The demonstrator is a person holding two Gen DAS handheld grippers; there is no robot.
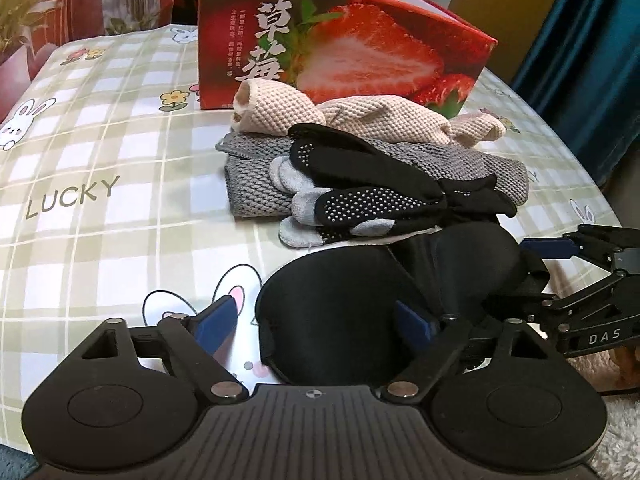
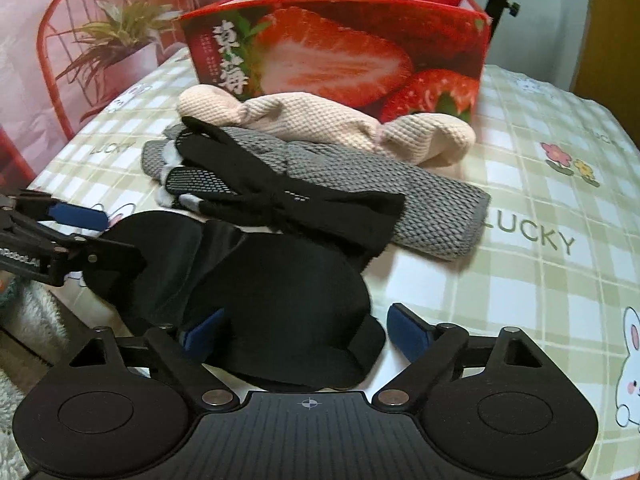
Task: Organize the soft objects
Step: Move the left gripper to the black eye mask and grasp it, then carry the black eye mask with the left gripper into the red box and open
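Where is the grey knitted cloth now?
The grey knitted cloth lies mid-table under the black dotted gloves, before the pink cloth and strawberry box.

- The tablecloth [image 1: 100, 152] looked like smooth printed fabric, matt, with a faint quilted give
- The strawberry box [image 1: 340, 52] was printed card with a slight sheen on its faces
- The pink cloth [image 1: 360, 120] showed a coarse waffle knit, soft and matt
- The grey cloth [image 1: 256, 196] had a tighter honeycomb knit, also matt
- The black gloves [image 1: 360, 196] were knitted fabric studded with small pale grip dots, probably rubbery
- The black eye mask [image 1: 332, 312] looked smooth, dull and padded
- The left gripper [image 1: 316, 320] was matt black plastic with ribbed housing, shiny metal pivot pins and blue pads [image 1: 216, 324] of a dull, rubbery look
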